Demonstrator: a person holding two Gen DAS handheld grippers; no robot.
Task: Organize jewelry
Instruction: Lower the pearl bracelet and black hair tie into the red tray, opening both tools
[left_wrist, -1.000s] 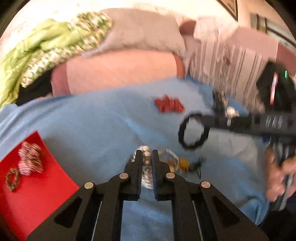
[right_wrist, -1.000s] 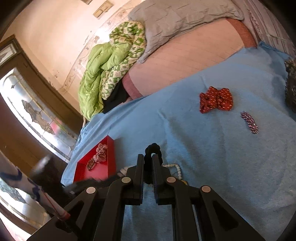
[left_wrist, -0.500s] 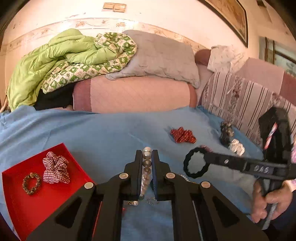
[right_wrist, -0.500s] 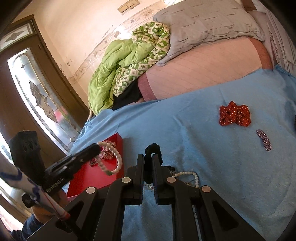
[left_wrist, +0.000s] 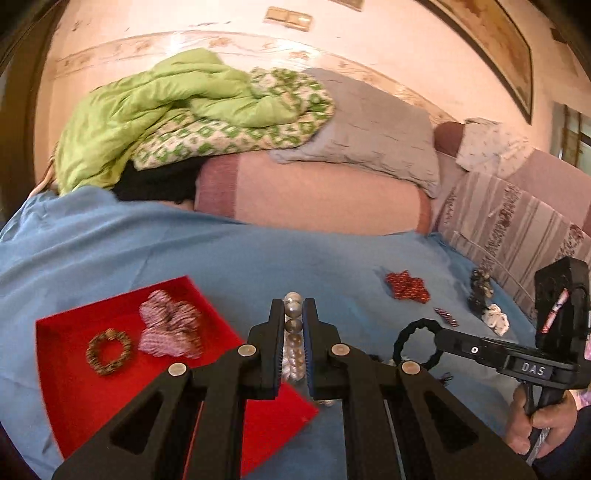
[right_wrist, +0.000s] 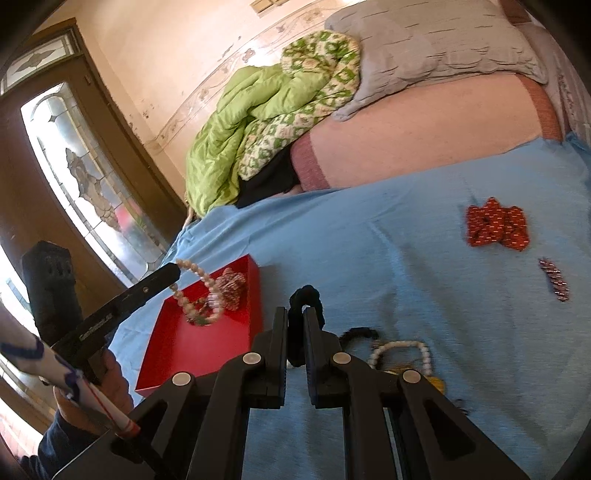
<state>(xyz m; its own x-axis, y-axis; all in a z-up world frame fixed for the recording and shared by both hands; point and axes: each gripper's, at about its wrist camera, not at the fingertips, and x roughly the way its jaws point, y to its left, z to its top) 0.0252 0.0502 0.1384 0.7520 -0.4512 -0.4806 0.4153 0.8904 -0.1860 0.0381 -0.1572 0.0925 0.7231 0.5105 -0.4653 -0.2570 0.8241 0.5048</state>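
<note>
- My left gripper (left_wrist: 293, 325) clamps a string of pale round pearl beads (left_wrist: 293, 339), lower centre, beside the shallow red square tray (left_wrist: 74, 387)
- My right gripper (right_wrist: 295, 325) pinches a black fabric scrunchie ring (right_wrist: 306, 299), lower centre

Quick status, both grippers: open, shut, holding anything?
Left gripper: shut on the pearl bead bracelet, above the red tray.
Right gripper: shut on the black scrunchie.

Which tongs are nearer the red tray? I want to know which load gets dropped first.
Left. The left tongs hang the bead bracelet over the red tray; the right tongs, gripping a black hair tie, are off beside it over the blue blanket.
</note>
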